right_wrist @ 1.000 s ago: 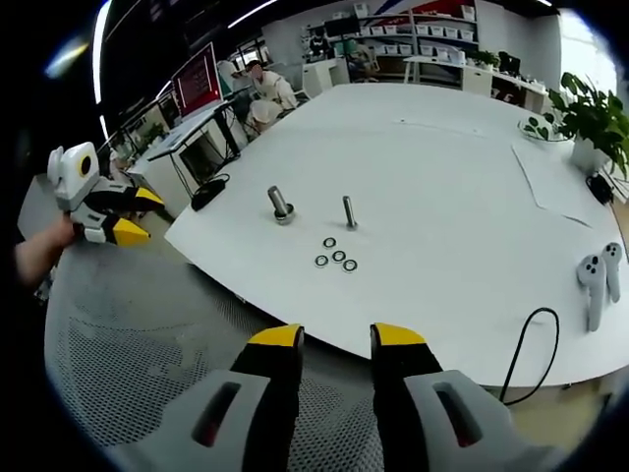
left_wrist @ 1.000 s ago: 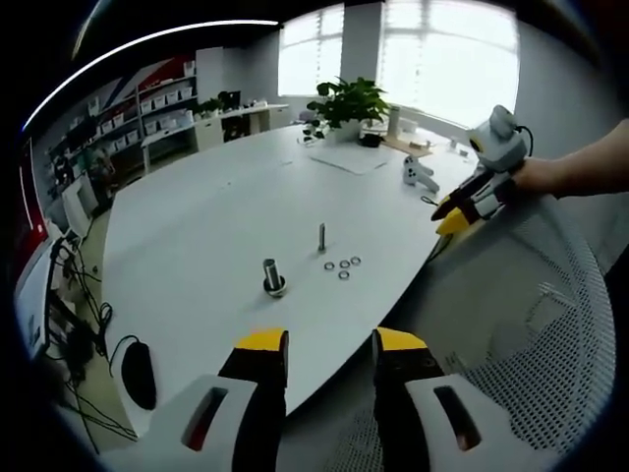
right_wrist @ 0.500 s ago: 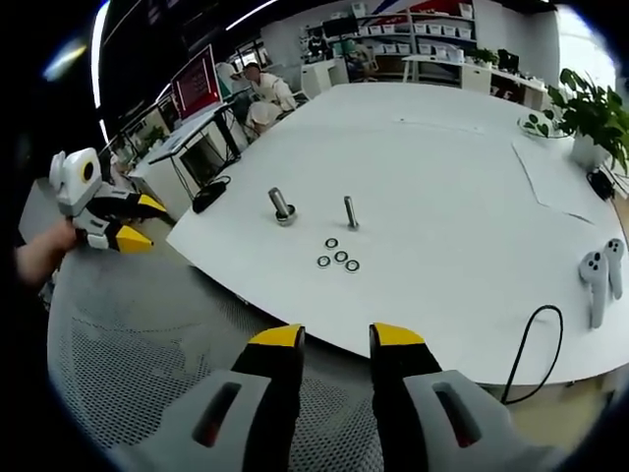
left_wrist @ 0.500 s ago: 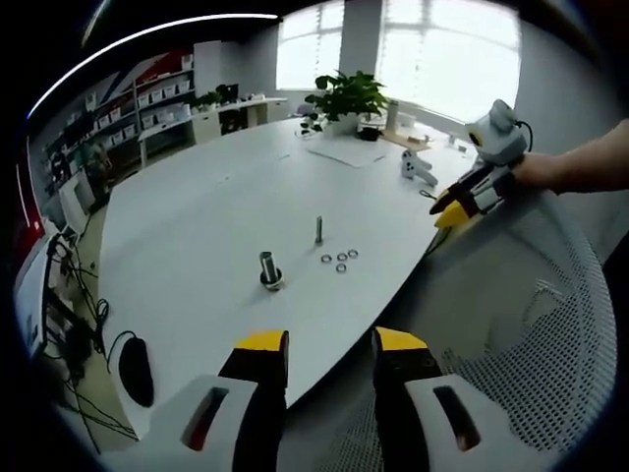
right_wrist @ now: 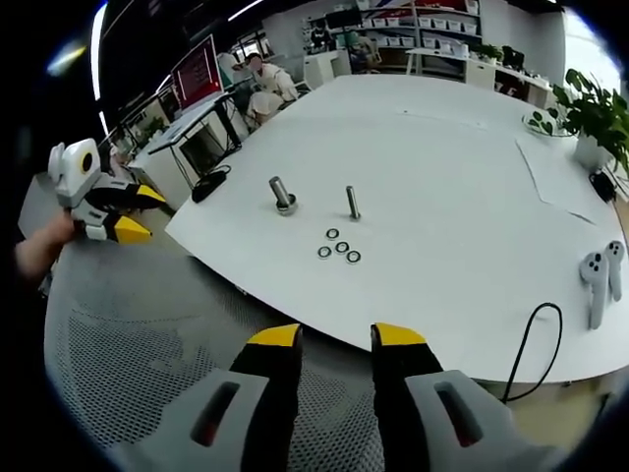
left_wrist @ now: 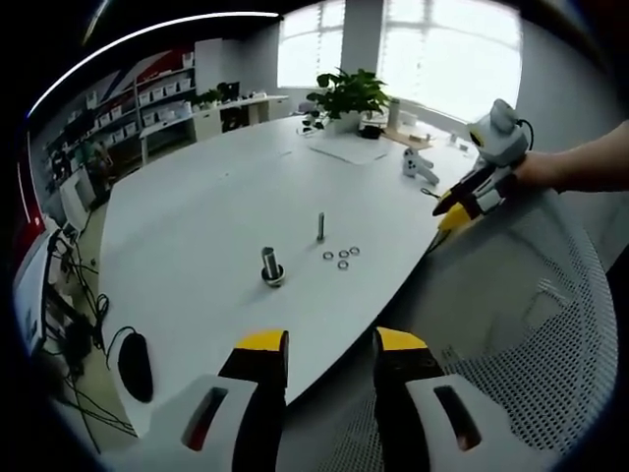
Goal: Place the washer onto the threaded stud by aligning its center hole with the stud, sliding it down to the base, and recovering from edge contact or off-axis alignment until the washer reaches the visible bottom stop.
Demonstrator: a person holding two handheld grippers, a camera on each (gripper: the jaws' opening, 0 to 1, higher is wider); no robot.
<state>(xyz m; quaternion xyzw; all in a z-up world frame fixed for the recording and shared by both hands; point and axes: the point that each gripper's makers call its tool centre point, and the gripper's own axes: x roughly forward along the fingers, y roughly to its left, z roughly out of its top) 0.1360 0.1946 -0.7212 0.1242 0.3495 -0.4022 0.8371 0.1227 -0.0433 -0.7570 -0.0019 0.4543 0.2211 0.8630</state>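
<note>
A thin threaded stud [left_wrist: 320, 226] [right_wrist: 352, 202] stands upright on the white table [left_wrist: 216, 206] [right_wrist: 442, 187]. Several small metal washers [left_wrist: 342, 257] [right_wrist: 339, 250] lie flat in a cluster just beside it. A thicker bolt [left_wrist: 271, 266] [right_wrist: 281, 195] stands a little further off. My left gripper [left_wrist: 328, 346] is open and empty, held off the table's near edge; it also appears in the right gripper view [right_wrist: 131, 211], held by a hand. My right gripper [right_wrist: 334, 341] is open and empty above a mesh chair; in the left gripper view it [left_wrist: 450, 210] hovers at the table's right edge.
A white mesh chair back [left_wrist: 531, 324] [right_wrist: 138, 334] lies under both grippers. Two white controllers [left_wrist: 418, 167] [right_wrist: 597, 280], a black cable [right_wrist: 526, 344], a sheet of paper [left_wrist: 352, 153] and a potted plant [left_wrist: 346, 98] sit on the table. A black mouse [left_wrist: 134, 362] and people at desks [right_wrist: 257, 81] are beyond.
Both views have shifted slightly with the hands. The stud, bolt and washers have stayed where they were, and both grippers remain open.
</note>
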